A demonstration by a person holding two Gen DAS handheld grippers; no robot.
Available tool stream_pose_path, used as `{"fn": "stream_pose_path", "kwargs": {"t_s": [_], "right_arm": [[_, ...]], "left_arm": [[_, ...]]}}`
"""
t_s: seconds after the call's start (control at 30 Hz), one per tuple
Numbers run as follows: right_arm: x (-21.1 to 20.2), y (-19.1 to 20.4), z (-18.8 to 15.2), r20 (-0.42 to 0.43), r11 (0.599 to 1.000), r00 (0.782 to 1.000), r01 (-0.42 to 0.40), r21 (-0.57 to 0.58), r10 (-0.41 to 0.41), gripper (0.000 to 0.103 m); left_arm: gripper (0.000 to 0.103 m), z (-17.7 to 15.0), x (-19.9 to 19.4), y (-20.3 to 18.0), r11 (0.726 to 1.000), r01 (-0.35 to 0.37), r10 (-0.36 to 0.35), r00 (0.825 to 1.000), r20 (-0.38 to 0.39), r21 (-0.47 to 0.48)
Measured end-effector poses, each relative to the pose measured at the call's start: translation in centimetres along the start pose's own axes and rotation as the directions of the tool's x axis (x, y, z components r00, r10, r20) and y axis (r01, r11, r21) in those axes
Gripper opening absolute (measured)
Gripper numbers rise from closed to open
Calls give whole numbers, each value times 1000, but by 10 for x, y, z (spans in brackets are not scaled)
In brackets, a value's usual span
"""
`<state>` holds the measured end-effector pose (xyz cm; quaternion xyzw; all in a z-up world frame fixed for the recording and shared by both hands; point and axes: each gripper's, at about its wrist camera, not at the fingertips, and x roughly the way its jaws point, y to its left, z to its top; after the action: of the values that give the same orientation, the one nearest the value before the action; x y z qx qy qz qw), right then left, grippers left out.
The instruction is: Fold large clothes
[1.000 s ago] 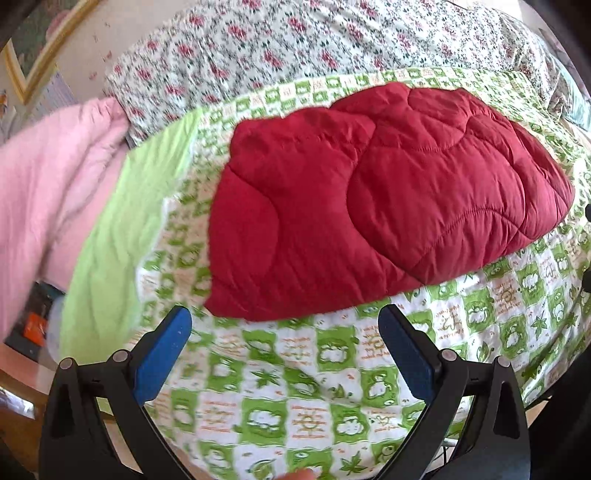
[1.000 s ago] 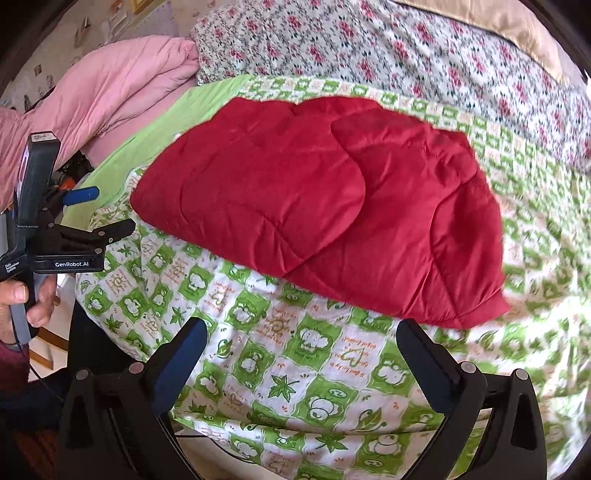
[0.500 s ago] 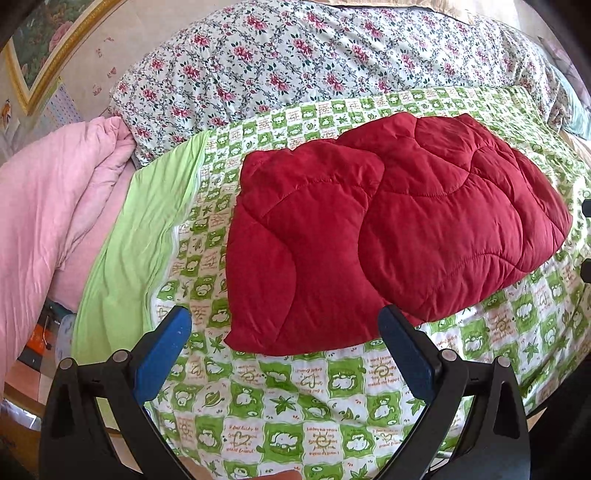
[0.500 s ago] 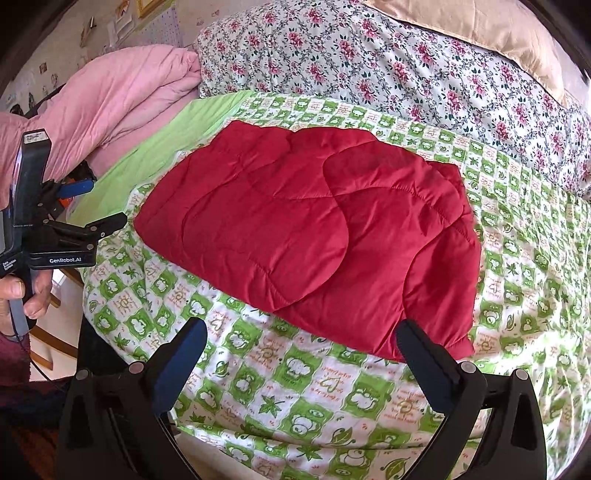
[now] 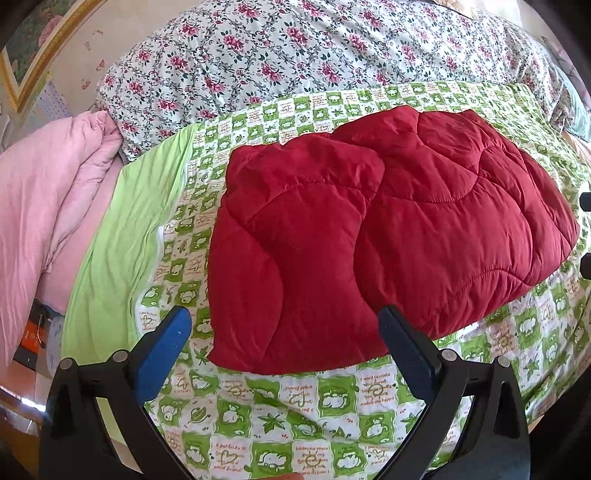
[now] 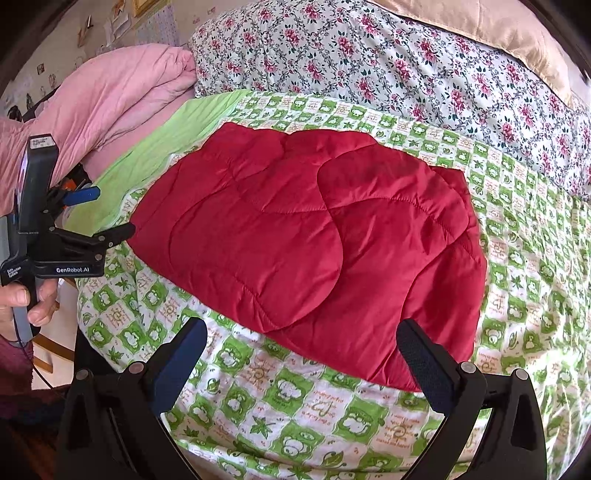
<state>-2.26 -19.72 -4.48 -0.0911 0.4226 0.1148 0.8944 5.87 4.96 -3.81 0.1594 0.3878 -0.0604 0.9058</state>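
Note:
A red quilted garment point(image 5: 369, 236) lies folded flat on the green and white patterned bedsheet point(image 5: 295, 417); it also shows in the right wrist view point(image 6: 314, 236). My left gripper point(image 5: 284, 325) is open and empty, held above the garment's near left edge. It also shows from the side at the left of the right wrist view point(image 6: 107, 214). My right gripper point(image 6: 301, 336) is open and empty, held above the garment's near edge. Neither gripper touches the garment.
A floral quilt point(image 5: 314, 59) lies behind the garment. A pink quilt point(image 5: 44, 192) is piled at the left, next to a plain light green sheet point(image 5: 110, 266). A beige pillow point(image 6: 517, 33) lies at the back right. The bed's near edge runs below the grippers.
Both grippers have drawn back and risen, so the garment looks smaller and farther in both views. The garment has not moved.

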Motion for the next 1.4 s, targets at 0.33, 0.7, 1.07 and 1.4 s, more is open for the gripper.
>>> {"fn": "stream_pose_path", "kwargs": {"t_s": [0.33, 0.7, 1.07, 1.4], "right_arm": [[13, -1, 21, -8, 1000, 1000, -10, -15, 9, 103], [24, -1, 30, -44, 999, 999, -7, -34, 6, 103], [24, -5, 37, -52, 999, 999, -1, -44, -1, 103], [30, -7, 44, -57, 999, 998, -5, -51, 2, 103]], "left_arm": [[102, 17, 6, 3, 999, 31, -31, 999, 8, -15], [102, 27, 18, 0, 999, 50, -50, 999, -16, -1], [102, 34, 22, 2, 999, 48, -48, 999, -16, -4], [102, 36, 25, 2, 999, 51, -51, 999, -20, -3]]}}
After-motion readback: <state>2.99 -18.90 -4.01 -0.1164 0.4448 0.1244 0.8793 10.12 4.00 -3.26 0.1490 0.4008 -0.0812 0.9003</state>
